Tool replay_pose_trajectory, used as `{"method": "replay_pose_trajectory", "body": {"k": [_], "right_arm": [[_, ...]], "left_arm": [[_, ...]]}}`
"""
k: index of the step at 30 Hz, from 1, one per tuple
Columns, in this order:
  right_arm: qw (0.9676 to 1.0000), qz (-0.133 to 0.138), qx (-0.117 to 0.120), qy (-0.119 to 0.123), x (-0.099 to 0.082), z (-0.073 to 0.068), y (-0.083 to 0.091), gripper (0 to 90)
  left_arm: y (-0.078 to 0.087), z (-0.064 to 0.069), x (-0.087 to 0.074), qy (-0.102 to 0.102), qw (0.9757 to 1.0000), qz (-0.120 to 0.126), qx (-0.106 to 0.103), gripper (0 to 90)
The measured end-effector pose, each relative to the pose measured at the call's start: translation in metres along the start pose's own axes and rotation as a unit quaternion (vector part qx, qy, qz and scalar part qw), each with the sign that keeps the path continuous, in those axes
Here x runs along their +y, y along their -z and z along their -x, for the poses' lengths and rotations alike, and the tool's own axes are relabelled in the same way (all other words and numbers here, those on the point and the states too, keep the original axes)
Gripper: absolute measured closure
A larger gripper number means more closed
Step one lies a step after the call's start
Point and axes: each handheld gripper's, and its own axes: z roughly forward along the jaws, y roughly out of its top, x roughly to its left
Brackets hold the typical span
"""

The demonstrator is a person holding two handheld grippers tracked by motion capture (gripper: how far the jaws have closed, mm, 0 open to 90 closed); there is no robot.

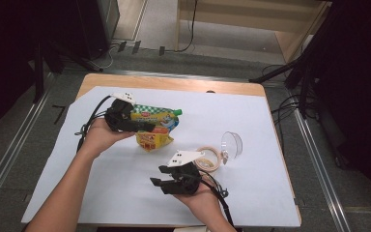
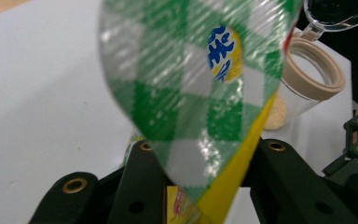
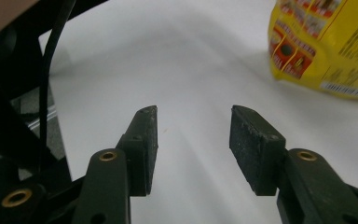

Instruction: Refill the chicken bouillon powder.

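While the left claw (image 1: 142, 126) is clamped on the top seal of the snack bag (image 1: 155, 128), which hangs near counter (image 1: 125, 81) centre, keep the grip high on the seal and lift straight. Right claw (image 1: 160, 176) sits released at 6 o'clock; open jar (image 1: 211, 158) lies at 3 o'clock, room open toward 9.

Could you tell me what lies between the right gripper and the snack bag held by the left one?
Nothing: in the right gripper view, bare white sheet runs from the right gripper, jaws open, to the snack bag.
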Motion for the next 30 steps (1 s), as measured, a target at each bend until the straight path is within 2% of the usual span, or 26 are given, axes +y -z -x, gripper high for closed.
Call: {"method": "replay_pose_trajectory", "body": {"k": [4,6,8,12,15,18,20,26,28,30], "right_arm": [[0.9999,0.012,-0.005,-0.008,0.0,0.002,-0.006,52.9],[1.0,0.007,-0.001,0.001,-0.003,0.0,-0.009,51.6],[0.9997,0.007,-0.008,0.02,-0.007,-0.002,-0.012,51.4],[0.9999,0.004,-0.011,0.012,-0.012,0.001,-0.014,51.4],[0.9999,0.005,-0.012,0.009,-0.014,0.002,-0.015,51.4],[0.9998,0.002,-0.016,0.011,-0.015,0.003,-0.017,51.4],[0.9998,0.001,-0.017,0.007,-0.017,0.004,-0.018,51.4],[0.9997,0.0,-0.025,-0.002,-0.021,0.01,-0.021,51.6],[0.9998,0.004,-0.02,-0.007,-0.021,0.011,-0.022,51.3],[0.9996,0.004,-0.026,-0.005,-0.022,0.013,-0.023,51.2]], "left_arm": [[0.006,0.005,0.001,-0.016,0.9995,0.005,0.027,86.3],[0.007,0.006,0.002,-0.015,0.9994,0.005,0.032,89.6],[0.007,0.007,0.003,-0.012,0.9991,0.007,0.039,90.0],[0.01,0.011,0.007,-0.004,0.9988,0.005,0.049,90.0],[0.018,0.014,0.009,0.006,0.9988,0.014,0.047,90.0],[0.03,0.018,0.011,0.014,0.9985,0.033,0.04,90.0],[0.037,0.022,0.014,0.011,0.9986,0.039,0.035,90.0],[0.054,0.043,0.021,-0.004,0.999,0.036,0.028,90.0],[0.058,0.048,0.022,-0.002,0.9992,0.033,0.02,90.0],[0.061,0.053,0.022,0.001,0.9994,0.033,0.013,90.0]]}}
